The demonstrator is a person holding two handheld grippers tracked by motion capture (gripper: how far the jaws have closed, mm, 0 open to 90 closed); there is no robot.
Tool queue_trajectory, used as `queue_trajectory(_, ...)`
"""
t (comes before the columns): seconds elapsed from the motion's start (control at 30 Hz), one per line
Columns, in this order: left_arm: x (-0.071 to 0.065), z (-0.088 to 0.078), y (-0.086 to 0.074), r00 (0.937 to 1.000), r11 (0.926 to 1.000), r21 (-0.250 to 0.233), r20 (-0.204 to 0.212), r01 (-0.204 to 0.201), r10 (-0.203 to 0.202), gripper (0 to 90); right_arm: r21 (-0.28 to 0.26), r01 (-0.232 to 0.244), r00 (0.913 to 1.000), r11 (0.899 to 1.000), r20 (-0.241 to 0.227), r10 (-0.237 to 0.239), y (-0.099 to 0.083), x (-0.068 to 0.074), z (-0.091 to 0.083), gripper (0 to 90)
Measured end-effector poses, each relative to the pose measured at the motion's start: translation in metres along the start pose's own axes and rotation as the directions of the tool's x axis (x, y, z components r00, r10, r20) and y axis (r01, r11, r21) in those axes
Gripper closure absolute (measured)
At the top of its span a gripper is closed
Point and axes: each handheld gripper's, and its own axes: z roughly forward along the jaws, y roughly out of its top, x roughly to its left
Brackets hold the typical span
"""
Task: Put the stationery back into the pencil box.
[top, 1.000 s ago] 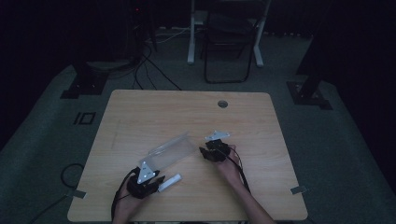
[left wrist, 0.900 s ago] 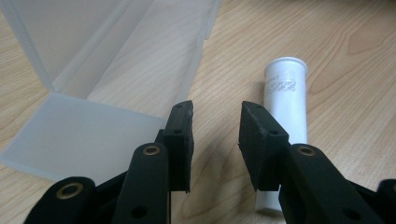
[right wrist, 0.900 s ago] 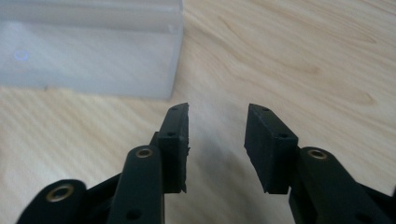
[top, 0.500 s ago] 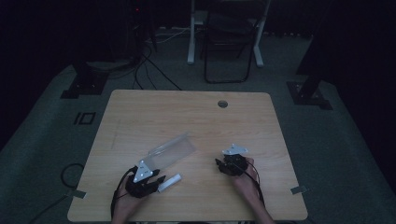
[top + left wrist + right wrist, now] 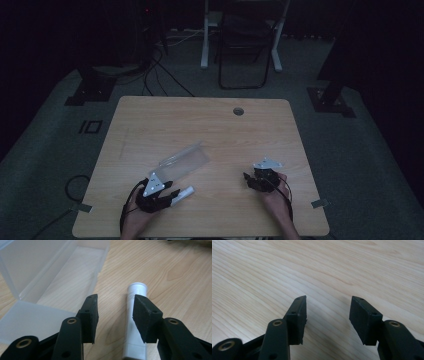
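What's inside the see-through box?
Nothing that I can see: the clear box lies open, with table wood showing through its bottom. The white tube lies outside, beside it. The box's near end is out of view.

Tube [image 5: 183, 193] on table [image 5: 210, 125], just beside open box [image 5: 184, 161].

The desk [image 5: 175, 272] is pale wood with a plain grain and a smooth, faintly satin finish. On it the open box [image 5: 50, 272] is frosted, see-through plastic, smooth and a little glossy, and the tube [image 5: 136, 312] is smooth white plastic. The left gripper [image 5: 115, 315] and right gripper [image 5: 328, 318] are matt black plastic with ribbed, rubbery pads and brass-coloured metal rivets.
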Motion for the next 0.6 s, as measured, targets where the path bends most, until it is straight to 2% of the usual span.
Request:
queue_trajectory(0.3, -0.0027, -0.0015, -0.0003, 0.9995, 0.9998, -0.021, 0.03, 0.003, -0.003, 50.1, 0.014, 0.005, 0.9999, 1.0, 0.009, -0.005, -0.004, -0.0094, -0.0037, 45.5)
queue_trajectory(0.47, -0.0066, -0.0015, 0.0016, 0.9989, 0.9997, -0.024, 0.045, -0.01, 0.011, 48.1, 0.011, 0.04, 0.9992, 0.999, 0.004, -0.04, -0.0041, -0.0069, -0.0036, 44.9)
queue_trajectory(0.6, -0.0097, -0.0027, 0.0014, 0.9993, 0.9994, -0.03, 0.034, -0.015, 0.016, 46.1, 0.0, 0.054, 0.9985, 0.999, 0.003, -0.054, -0.0047, -0.0088, -0.0052, 44.8)
